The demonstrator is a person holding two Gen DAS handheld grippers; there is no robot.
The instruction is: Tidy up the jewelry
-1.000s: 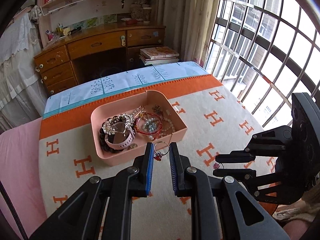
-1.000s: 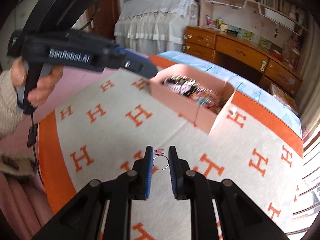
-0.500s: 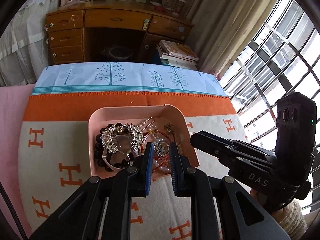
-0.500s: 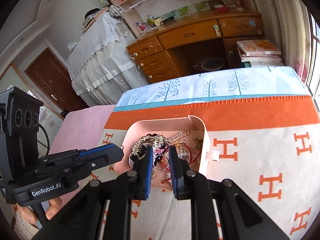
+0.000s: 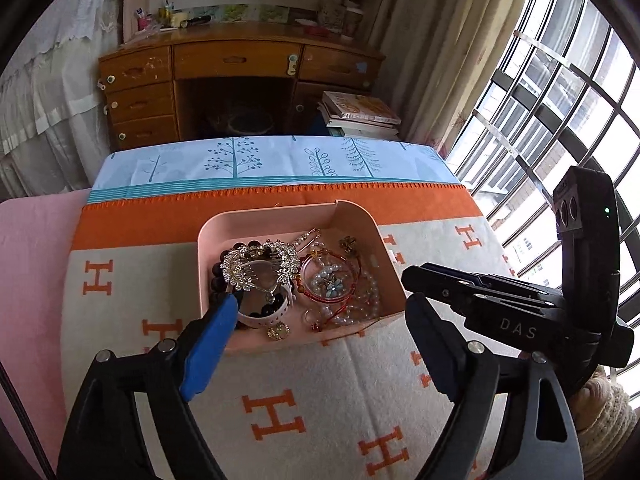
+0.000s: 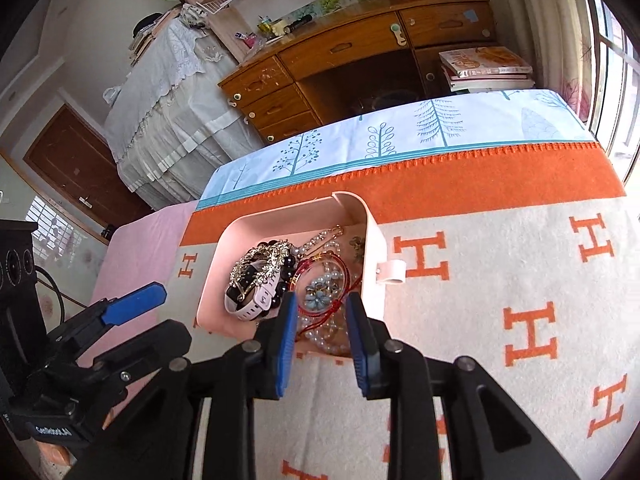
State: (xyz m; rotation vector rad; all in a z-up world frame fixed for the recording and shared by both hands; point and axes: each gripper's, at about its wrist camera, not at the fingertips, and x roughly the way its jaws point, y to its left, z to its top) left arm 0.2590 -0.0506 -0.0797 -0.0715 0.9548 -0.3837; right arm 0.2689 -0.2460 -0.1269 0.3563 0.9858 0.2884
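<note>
A pink tray sits on the orange-and-cream H-patterned blanket. It holds a rhinestone hair comb, a pink watch, a red cord bracelet with a blue flower, pearl beads, and a small ring near its front edge. My left gripper is wide open and empty above the tray's front. My right gripper is open and empty over the tray's near right corner; it also shows in the left wrist view.
The blanket covers a table with a blue tree-print cloth at the far edge. A wooden desk and stacked books stand behind. A barred window is at right.
Both grippers moved over the tray and opened. The rings they held are out of the jaws; one lies in the tray's front.
</note>
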